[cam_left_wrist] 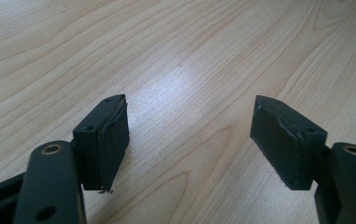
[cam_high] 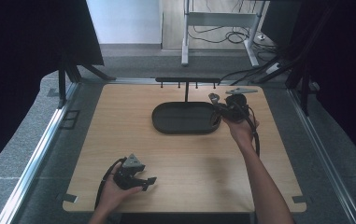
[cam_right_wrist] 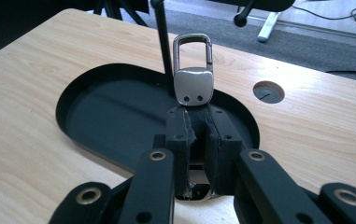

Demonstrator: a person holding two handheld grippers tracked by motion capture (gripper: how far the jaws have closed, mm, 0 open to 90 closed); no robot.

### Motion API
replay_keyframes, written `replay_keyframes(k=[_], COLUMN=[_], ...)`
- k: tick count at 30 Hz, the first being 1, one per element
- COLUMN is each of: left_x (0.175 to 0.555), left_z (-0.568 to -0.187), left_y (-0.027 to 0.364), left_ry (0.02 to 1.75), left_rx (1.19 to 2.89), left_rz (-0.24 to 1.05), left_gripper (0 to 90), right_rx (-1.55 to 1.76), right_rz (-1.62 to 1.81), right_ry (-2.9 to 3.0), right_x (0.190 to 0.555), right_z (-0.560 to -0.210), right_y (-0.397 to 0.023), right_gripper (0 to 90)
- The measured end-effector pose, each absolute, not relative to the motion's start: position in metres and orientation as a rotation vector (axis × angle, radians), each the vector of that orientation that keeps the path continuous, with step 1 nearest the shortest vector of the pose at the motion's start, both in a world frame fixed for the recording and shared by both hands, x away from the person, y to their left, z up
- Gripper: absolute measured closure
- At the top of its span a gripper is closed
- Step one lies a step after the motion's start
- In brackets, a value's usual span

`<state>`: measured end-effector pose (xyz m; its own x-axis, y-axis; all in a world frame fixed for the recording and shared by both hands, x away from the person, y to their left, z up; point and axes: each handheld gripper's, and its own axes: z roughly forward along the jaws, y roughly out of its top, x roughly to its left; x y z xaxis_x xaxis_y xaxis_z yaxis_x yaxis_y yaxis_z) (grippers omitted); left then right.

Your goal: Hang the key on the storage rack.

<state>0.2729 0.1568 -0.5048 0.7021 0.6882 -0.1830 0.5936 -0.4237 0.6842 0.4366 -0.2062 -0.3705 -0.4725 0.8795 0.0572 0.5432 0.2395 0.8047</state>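
Starting at the left: the left tongs (cam_high: pixel 144 183) sit low at about seven o'clock on the worktop (cam_high: pixel 189 158), cradled in the person's left hand (cam_high: pixel 112 191), and they are released. In the left gripper view the two pads (cam_left_wrist: pixel 112 140) stand wide apart with nothing but bare wood grain between them.

Moving to centre, the dark oval tray (cam_high: pixel 185 117) lies at roughly twelve o'clock, its long axis running nine to three. Behind it a thin black rack (cam_high: pixel 187 80) rises on a post, a row of small pegs hanging from its bar.

Now the right side, and here's the action. The right tongs (cam_high: pixel 217 106) hover over the tray's three o'clock end, clenched on a metal key clip (cam_right_wrist: pixel 193 70). In the right gripper view the clip stands upright out of the closed pads, its silver plate just above the grip and its carabiner loop pointing up and away, long axis in line with the tongs.

The rack's post (cam_right_wrist: pixel 162 42) sits just beside the loop, at about eleven o'clock from it. By my read the pegs are the target, the right hand is by far the nearer one, and the loop leads the way.
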Motion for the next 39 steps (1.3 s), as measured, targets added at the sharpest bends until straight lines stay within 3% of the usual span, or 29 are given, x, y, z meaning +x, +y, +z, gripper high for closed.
replay_keyframes(k=[19, 39], left_x=[0.274, 0.273], left_z=[-0.507, -0.508], left_y=[0.158, 0.154], left_ry=[0.983, 0.969], left_rx=[2.15, 2.166], left_rz=[0.152, 0.157], left_gripper=[28.8, 28.8], right_rx=[1.32, 1.367], right_rz=[1.113, 1.049], right_ry=[2.013, 1.98], right_x=[0.464, 0.485], right_z=[-0.368, -0.398], right_y=[-0.203, -0.197], right_gripper=[80.6, 80.5])
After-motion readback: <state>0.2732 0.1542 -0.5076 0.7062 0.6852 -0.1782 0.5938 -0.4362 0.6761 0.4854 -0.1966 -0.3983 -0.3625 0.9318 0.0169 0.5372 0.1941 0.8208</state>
